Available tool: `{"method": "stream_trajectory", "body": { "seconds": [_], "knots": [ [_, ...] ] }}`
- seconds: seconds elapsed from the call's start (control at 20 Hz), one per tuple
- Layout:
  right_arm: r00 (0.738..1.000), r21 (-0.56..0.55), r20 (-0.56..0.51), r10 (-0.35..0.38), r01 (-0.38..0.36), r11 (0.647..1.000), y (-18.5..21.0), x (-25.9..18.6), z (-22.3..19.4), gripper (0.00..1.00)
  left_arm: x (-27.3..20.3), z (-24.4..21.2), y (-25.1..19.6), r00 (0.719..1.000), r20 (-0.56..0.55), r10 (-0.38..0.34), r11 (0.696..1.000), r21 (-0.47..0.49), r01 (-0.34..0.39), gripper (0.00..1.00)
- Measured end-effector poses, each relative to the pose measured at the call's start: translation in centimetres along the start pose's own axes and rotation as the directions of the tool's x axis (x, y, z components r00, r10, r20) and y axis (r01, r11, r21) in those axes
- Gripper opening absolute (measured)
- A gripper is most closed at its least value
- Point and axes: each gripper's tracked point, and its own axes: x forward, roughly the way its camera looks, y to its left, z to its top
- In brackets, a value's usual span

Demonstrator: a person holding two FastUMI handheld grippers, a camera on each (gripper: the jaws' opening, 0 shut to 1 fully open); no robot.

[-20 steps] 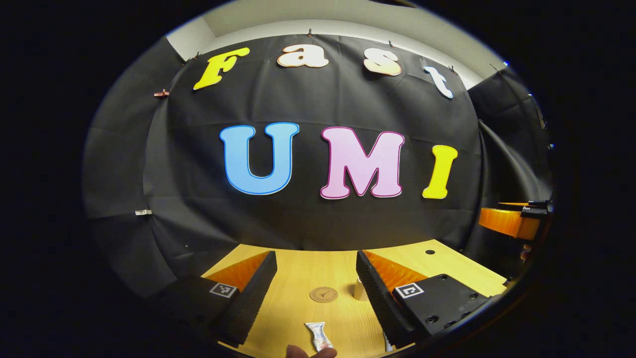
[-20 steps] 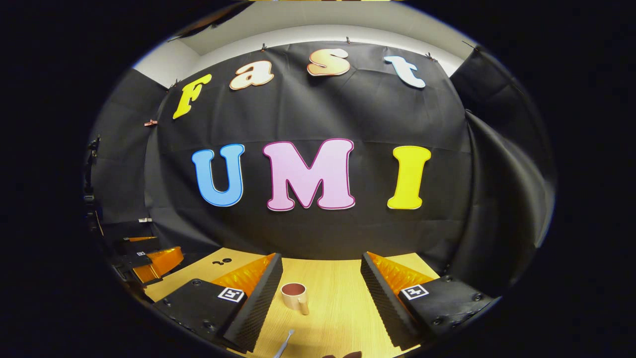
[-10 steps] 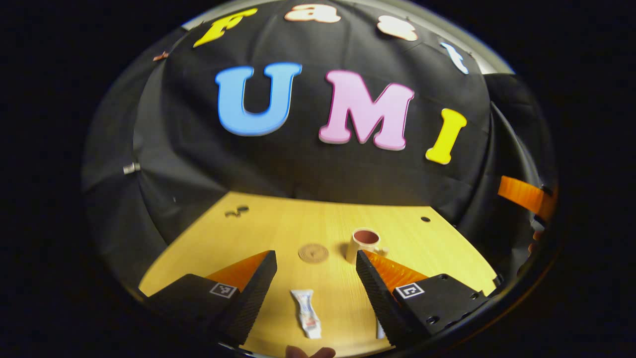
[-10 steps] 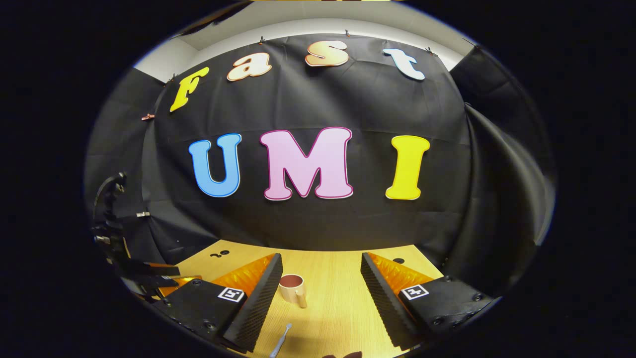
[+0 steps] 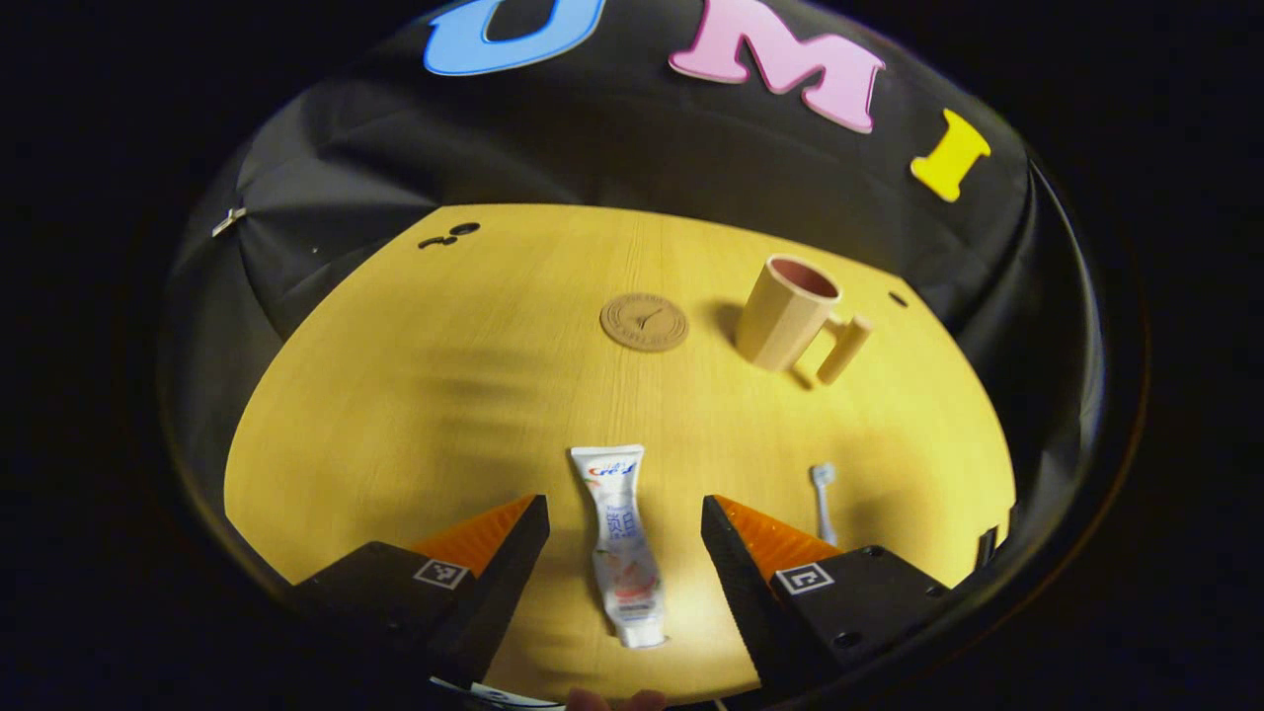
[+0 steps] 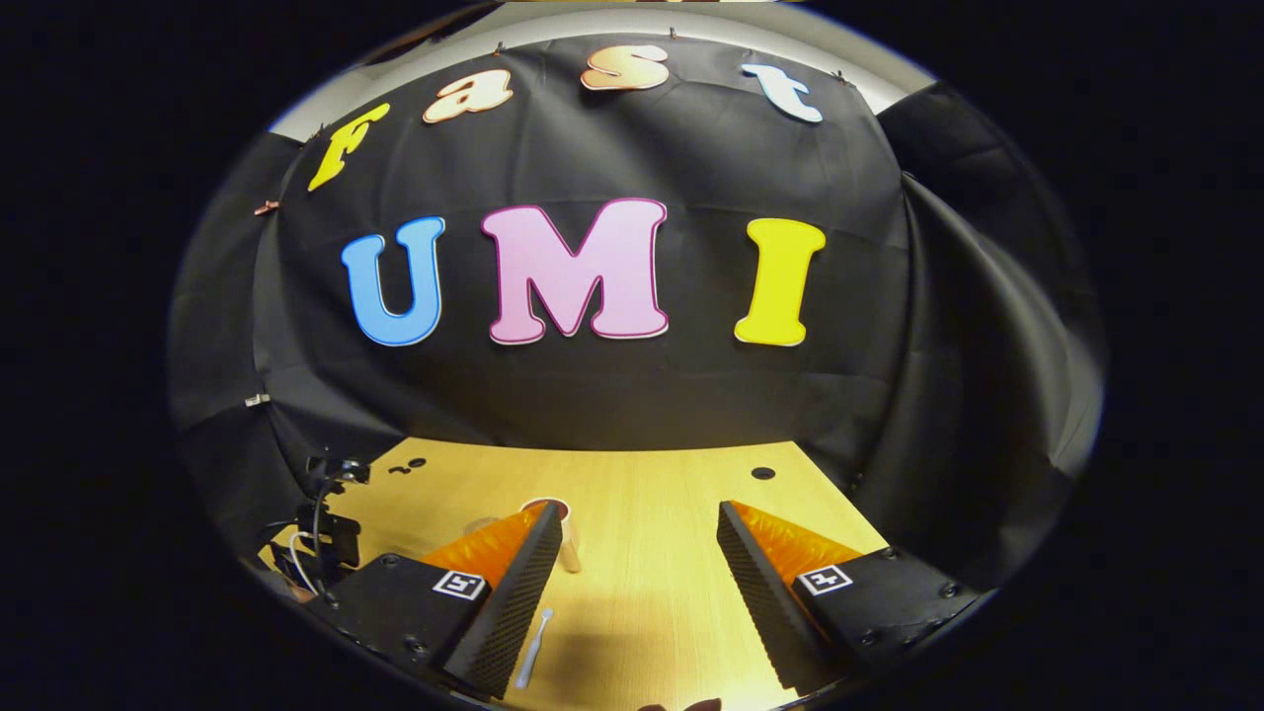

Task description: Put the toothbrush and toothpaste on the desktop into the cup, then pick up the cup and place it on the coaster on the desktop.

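The left tool [image 5: 622,538] stands wide open above the tabletop [image 5: 415,395], its two fingers straddling the toothpaste [image 5: 620,548] without touching it. The tube lies flat, lengthwise between the fingers, cap end nearest the camera. The toothbrush [image 5: 823,499] lies just beside the right-hand finger; the cup [image 5: 785,314] stands upright farther off, handle turned to the right, with the coaster [image 5: 644,322] near its left side.

The right tool [image 6: 637,578] is likewise wide open and holds nothing.

Judgement: the step in hand is the toothpaste pickup. Lower squarely, keep the tube centred, and close across its firmer mid-body rather than the flat crimped end. Avoid nudging the toothbrush on descent.
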Motion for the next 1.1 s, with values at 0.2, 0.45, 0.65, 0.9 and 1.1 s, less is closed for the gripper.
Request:
{"method": "stream_trajectory", "body": {
  "seconds": [0.2, 0.45, 0.65, 0.9, 1.1],
  "knots": [
    [0.998, 0.015, -0.069, -0.009, 0.01, 1.0, -0.1, 0.4, -2.3, 0.97, 2.8, -0.7, 0.3, 0.998, -0.058, 0.021, 1.0, 0.011, -0.021, 0.97],
    [0.987, 0.043, -0.157, 0.023, -0.017, 0.999, 1.3, 1.6, -5.2, 0.97, 3.7, -0.5, 1.2, 0.995, -0.073, 0.067, 0.996, 0.057, -0.063, 0.94],
    [0.947, 0.062, -0.308, 0.092, -0.076, 0.995, 4.0, 2.6, -9.8, 0.98, 3.5, -1.0, 0.8, 0.994, -0.082, 0.067, 0.996, 0.06, -0.062, 0.65],
    [0.866, 0.108, -0.466, 0.183, -0.149, 0.983, 8.1, 3.2, -15.5, 0.98, 3.4, -0.8, 0.8, 0.999, -0.029, 0.029, 0.996, 0.085, -0.027, 0.34],
    [0.767, 0.127, -0.604, 0.217, -0.175, 0.976, 10.4, 3.1, -21.0, 0.96, 2.9, -0.5, 1.2, 1.0, -0.026, 0.005, 0.999, 0.035, -0.004, 0.22]
  ]
}}
